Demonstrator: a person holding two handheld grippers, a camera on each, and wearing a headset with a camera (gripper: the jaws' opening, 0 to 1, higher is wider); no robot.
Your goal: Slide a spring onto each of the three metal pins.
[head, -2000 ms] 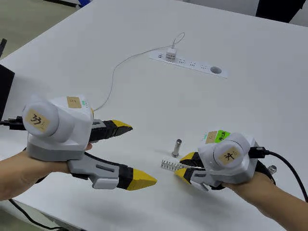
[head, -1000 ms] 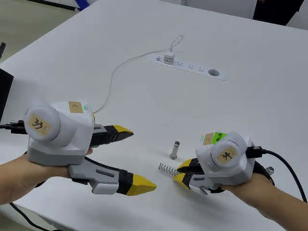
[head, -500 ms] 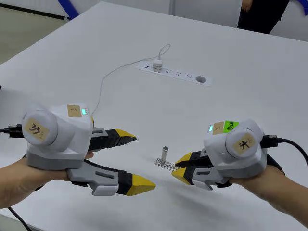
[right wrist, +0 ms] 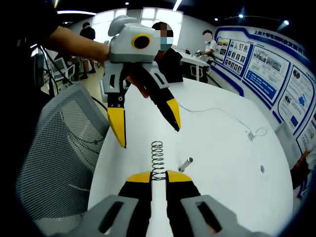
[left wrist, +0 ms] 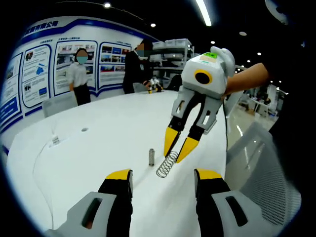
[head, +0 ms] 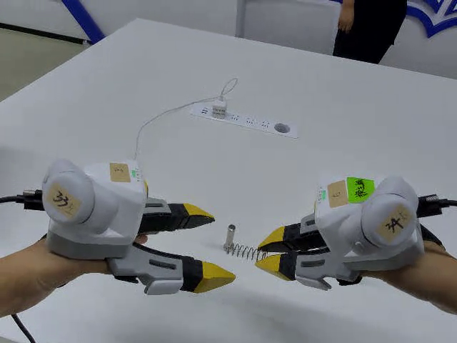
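A short metal pin [head: 230, 236] stands upright on the white table [head: 143, 78]. My right gripper [head: 261, 256] is shut on one end of a coil spring [head: 246, 251], which sticks out to the left with its free end close to the pin's foot. In the right gripper view the spring [right wrist: 157, 160] rises from the gripper [right wrist: 158, 177], with the pin [right wrist: 185, 164] just to its right. My left gripper [head: 220, 244] is open and holds nothing, its tips left of the pin. The left gripper view has its jaws [left wrist: 163, 175] facing the spring [left wrist: 167, 164] and pin [left wrist: 151, 156].
A white power strip [head: 243, 120] with a plug and a thin white cable [head: 153, 125] lies further back on the table. A person [head: 371, 28] stands at the far edge. A grey mesh chair [right wrist: 64, 148] sits by the near edge.
The head camera has tilted up. My right gripper has carried the spring toward the pin, so its free end is now by the pin's foot. The left gripper has stayed open.
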